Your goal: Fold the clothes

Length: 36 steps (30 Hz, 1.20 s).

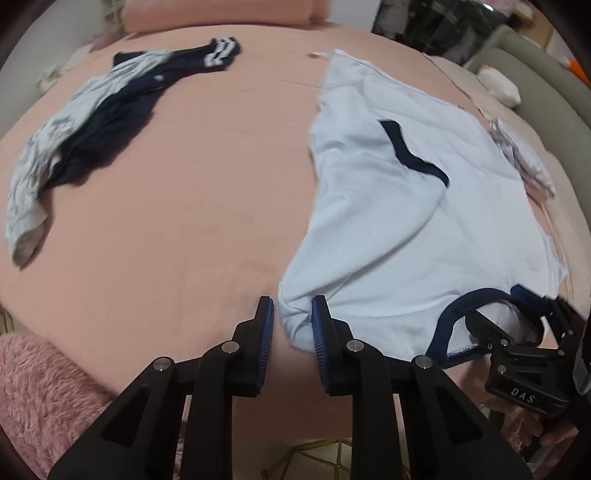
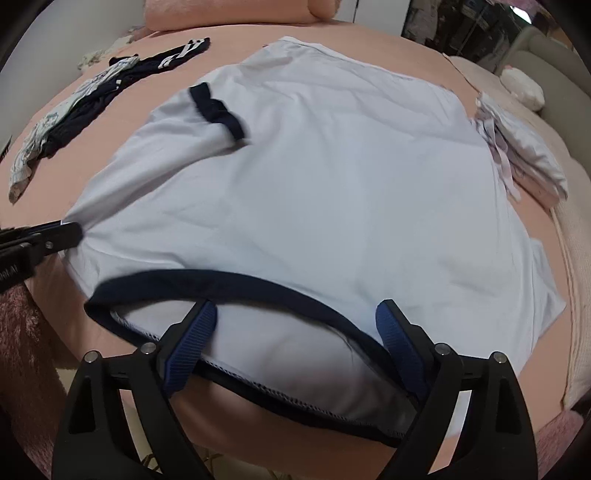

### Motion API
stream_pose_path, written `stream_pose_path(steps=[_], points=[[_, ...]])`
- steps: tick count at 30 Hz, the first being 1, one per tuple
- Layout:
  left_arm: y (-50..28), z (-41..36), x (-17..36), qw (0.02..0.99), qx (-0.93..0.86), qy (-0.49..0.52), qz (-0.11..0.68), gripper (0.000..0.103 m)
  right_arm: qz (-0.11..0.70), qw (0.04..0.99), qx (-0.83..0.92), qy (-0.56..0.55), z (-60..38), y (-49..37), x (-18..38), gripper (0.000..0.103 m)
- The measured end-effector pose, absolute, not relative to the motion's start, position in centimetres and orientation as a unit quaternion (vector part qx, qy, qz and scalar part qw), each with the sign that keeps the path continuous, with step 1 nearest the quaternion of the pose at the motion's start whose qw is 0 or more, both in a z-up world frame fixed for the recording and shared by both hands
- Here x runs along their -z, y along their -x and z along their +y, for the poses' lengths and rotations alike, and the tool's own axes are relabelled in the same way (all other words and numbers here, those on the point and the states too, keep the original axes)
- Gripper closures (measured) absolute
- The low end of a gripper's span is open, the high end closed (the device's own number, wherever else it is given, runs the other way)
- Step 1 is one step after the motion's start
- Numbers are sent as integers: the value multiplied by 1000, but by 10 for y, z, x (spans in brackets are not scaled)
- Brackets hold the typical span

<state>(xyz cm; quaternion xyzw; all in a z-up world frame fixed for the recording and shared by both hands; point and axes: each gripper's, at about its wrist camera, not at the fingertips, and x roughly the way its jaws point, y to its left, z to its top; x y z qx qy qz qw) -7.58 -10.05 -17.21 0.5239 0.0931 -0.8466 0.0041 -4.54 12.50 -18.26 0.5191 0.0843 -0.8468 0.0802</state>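
We are gripping the white shirt's (image 1: 388,229) shoulder with the left gripper (image 1: 292,325) at six o'clock, jaws clamped, while the right gripper's (image 2: 295,332) jaws are standing apart around its navy collar (image 2: 236,282).

We see a home bedroom. A bed (image 1: 192,206) with a pink sheet fills both views, with a pink pillow (image 1: 221,14) at its head. Loose garments (image 1: 96,122) and a folded pile (image 2: 524,162) lie on it; a grey padded sofa (image 1: 554,110) stands alongside.
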Motion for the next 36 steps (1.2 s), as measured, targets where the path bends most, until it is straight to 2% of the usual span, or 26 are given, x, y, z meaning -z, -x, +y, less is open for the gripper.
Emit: stream_pose_path(steps=[4, 6, 7, 11, 14, 17, 20, 23, 30, 32, 33, 36], points=[[72, -99, 154, -22, 868, -481, 118, 79, 74, 88, 848, -517, 130, 40, 177, 13], [70, -98, 144, -38, 879, -458, 130, 68, 60, 93, 851, -514, 134, 36, 175, 13], [74, -94, 145, -39, 880, -456, 122, 66, 53, 92, 852, -513, 137, 35, 175, 13], [87, -81, 181, -38, 846, -528, 70, 66, 51, 75, 849, -520, 146, 35, 172, 13], [78, -76, 166, -49, 866, -495, 55, 66, 47, 59, 852, -518, 165, 31, 160, 15], [74, -78, 149, -64, 891, -443, 73, 66, 29, 31, 865, -501, 197, 20, 149, 13], [90, -70, 160, -81, 879, -462, 82, 66, 21, 0, 863, -505, 221, 15, 158, 13], [93, -58, 177, -74, 864, -496, 53, 66, 26, -8, 851, -525, 229, 20, 170, 15], [70, -10, 147, -152, 886, -437, 14, 66, -40, -48, 872, -486, 269, -2, 147, 15], [76, 12, 150, -180, 877, -446, 7, 66, -60, -65, 865, -494, 282, -2, 152, 22], [80, 24, 154, -189, 872, -452, -3, 66, -68, -69, 860, -502, 286, -1, 155, 29], [86, 56, 157, -211, 865, -455, -33, 66, -92, -79, 860, -496, 298, -4, 155, 31]])
